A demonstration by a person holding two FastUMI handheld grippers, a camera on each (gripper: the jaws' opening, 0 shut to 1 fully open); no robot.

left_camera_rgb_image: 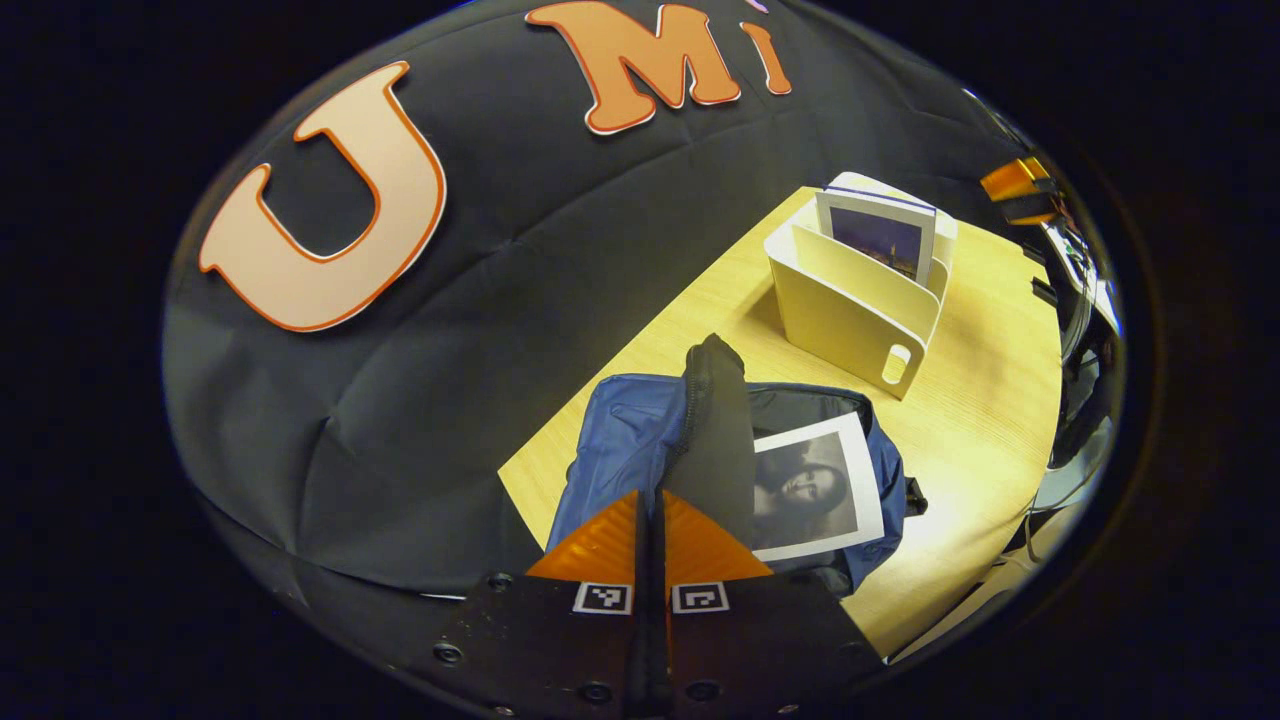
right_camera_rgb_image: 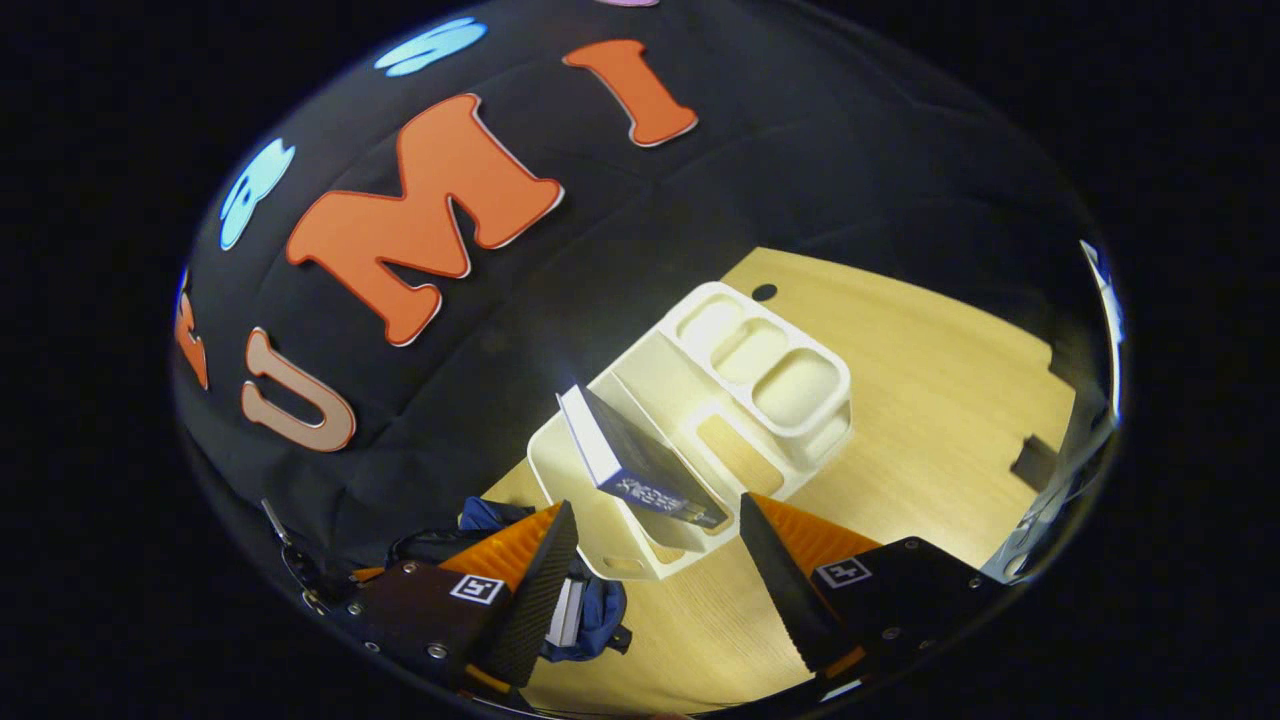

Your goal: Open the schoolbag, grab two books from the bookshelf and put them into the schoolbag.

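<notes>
— While the blue fabric schoolbag [left_camera_rgb_image: 620, 440] lies open on the pale wooden table [left_camera_rgb_image: 980, 420], what's in it?
— One book [left_camera_rgb_image: 815, 485], white-bordered with a dark portrait cover, lying flat in the mouth. The left gripper [left_camera_rgb_image: 650, 500] pinches the bag's black flap [left_camera_rgb_image: 715, 420], fingers pressed together on it.
— And the bookshelf?
— A smooth cream plastic bookshelf [right_camera_rgb_image: 640, 480] with rounded compartments; a dark-covered book [right_camera_rgb_image: 635, 460] leans in its front slot. The right gripper [right_camera_rgb_image: 655, 545] hangs spread wide just before it, gripping nothing.

Left gripper [left_camera_rgb_image: 650, 500] pinched closed; right gripper [right_camera_rgb_image: 655, 530] spread wide.
</notes>
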